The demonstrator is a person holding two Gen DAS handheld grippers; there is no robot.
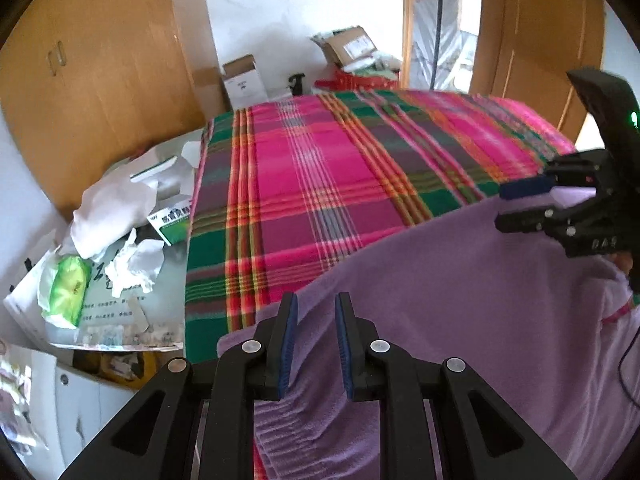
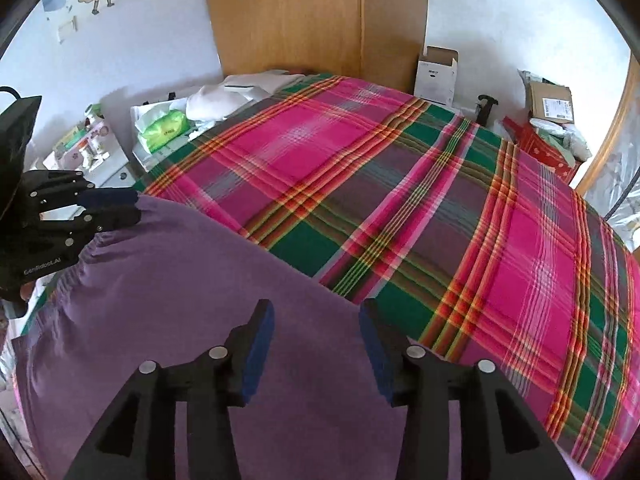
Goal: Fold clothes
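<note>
A purple garment (image 1: 460, 300) (image 2: 180, 280) lies spread over the near part of a bed covered in a pink, green and red plaid sheet (image 1: 320, 180) (image 2: 400, 180). My left gripper (image 1: 316, 300) (image 2: 136, 205) is shut on the garment's gathered edge, and the cloth bunches in pleats between its blue pads. My right gripper (image 2: 316, 312) (image 1: 500, 208) stands open over the garment's far edge. Its pads are wide apart, and cloth lies between and under them without being pressed.
A cluttered bedside cabinet (image 1: 120, 320) to the left of the bed holds crumpled paper, a medicine box and a green wipes pack (image 1: 70, 284). A wooden wardrobe (image 2: 304, 20), a white box (image 2: 436, 72) and cardboard boxes (image 1: 348, 46) stand beyond the bed. A door (image 1: 540, 40) is at the right.
</note>
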